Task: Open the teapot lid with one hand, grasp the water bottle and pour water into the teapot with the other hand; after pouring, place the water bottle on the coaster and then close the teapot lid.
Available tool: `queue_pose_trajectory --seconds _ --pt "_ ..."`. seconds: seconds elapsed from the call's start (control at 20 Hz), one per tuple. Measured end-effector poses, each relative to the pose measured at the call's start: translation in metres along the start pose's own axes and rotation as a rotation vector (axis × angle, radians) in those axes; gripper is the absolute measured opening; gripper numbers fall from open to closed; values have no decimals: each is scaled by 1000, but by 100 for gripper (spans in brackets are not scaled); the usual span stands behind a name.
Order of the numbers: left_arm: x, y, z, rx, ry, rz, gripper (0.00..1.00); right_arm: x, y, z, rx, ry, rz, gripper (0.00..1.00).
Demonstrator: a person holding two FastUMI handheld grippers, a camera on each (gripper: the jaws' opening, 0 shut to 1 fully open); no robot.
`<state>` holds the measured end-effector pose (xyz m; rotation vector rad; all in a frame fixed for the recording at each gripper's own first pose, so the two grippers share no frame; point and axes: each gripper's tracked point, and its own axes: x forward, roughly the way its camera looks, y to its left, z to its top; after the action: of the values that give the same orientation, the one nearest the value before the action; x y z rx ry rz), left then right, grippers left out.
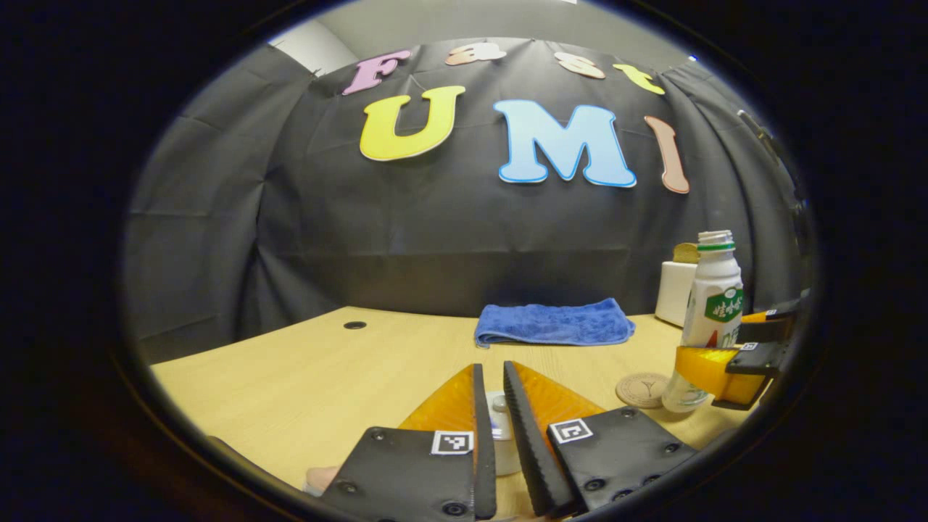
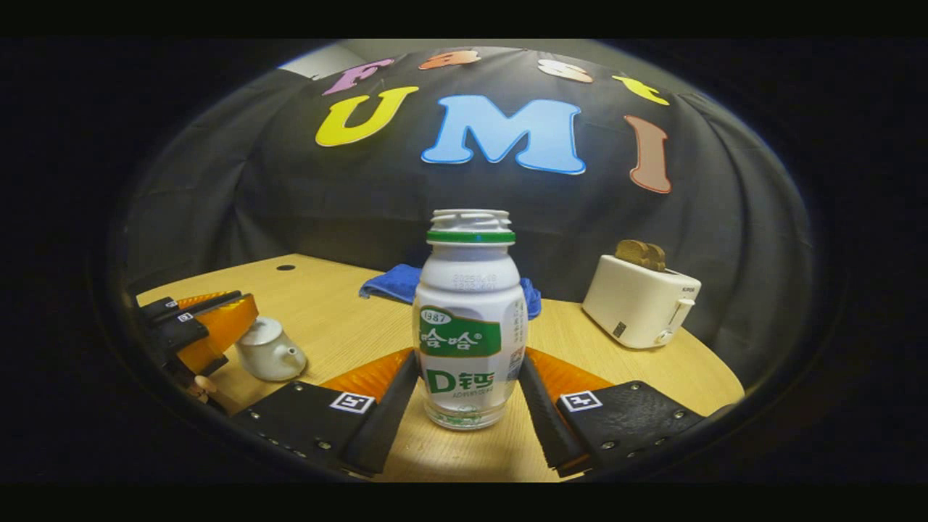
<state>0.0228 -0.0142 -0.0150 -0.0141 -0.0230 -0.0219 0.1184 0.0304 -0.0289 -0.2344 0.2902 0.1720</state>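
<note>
Right claw [image 2: 467,406] spread around upright water bottle [image 2: 469,326] — left claw [image 1: 494,420] pinching teapot lid [image 1: 500,417].

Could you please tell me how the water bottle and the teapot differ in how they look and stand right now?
The water bottle is tall, narrow and labelled; the teapot is squat, round and plain white. The bottle has no cap; the teapot's lid is on. The bottle stands between the right gripper's fingers; the left gripper is narrowed at the teapot's lid knob. Both stand upright on the table.
</note>
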Motion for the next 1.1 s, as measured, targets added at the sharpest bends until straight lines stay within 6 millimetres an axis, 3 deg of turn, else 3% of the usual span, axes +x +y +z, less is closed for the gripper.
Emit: queue_pose_trajectory --seconds 0.3,0.55,0.8,0.85,1.1 --pt "-1 4 2 -9 1 10 24 29 -1 15 30 -41 -31 78" --pt "-1 8 5 -21 -5 13 24 58 0 10 73 -13 -48 78" --pt "-1 9 6 -20 -8 17 24 67 -6 0 83 1 -72 78" --pt "-1 9 6 -20 -10 18 71 67 -7 -1 84 3 -74 78" --pt "-2 10 6 -17 -11 21 71 67 -9 -3 101 0 -80 79"
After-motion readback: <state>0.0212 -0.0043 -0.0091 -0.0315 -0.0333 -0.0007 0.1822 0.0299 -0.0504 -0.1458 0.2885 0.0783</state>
